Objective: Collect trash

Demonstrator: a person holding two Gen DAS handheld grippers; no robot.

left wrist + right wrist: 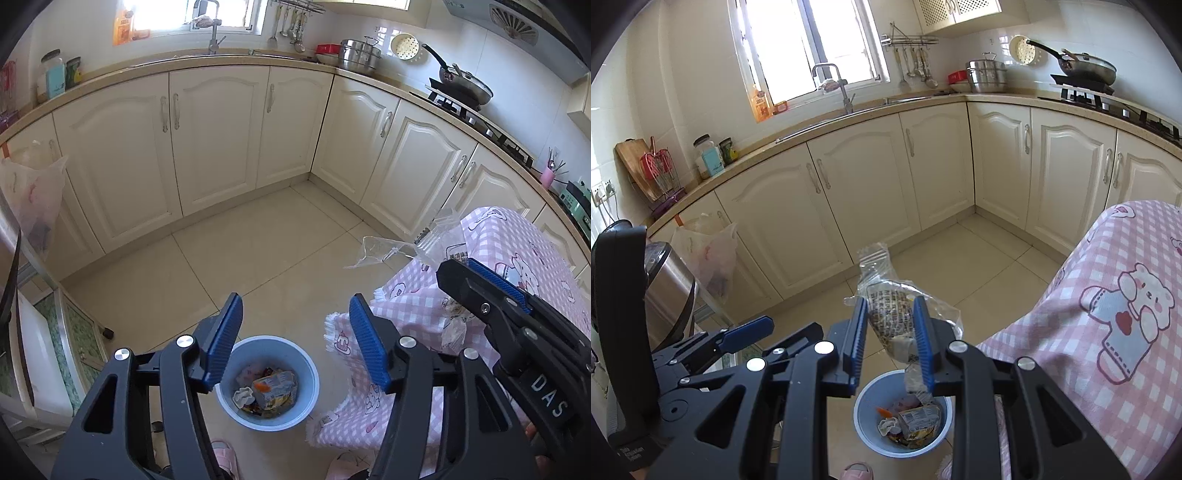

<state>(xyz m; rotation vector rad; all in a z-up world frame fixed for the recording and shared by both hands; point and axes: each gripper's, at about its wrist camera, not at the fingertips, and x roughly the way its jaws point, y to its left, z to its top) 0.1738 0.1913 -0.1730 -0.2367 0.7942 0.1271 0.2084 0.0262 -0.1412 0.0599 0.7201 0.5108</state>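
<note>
A pale blue bin (312,363) stands on the tiled floor and holds several crumpled wrappers (275,387). My left gripper (295,306) hangs above it, open, with nothing between its blue pads. My right gripper (890,306) is shut on a clear plastic wrapper (892,314) with dark print, held over the bin (866,411); the wrapper's tail dangles toward the rim. In the left wrist view the right gripper (458,271) reaches in from the right with the wrapper (437,242) sticking out. The left gripper (796,325) shows at the lower left of the right wrist view.
A table under a pink checked cloth (1108,314) stands right beside the bin. Cream cabinets (218,136) line the far walls. A plastic bag (709,258) hangs from a cabinet at left, near a steel pot (665,291). Pink slippers (223,456) sit at the bottom edge.
</note>
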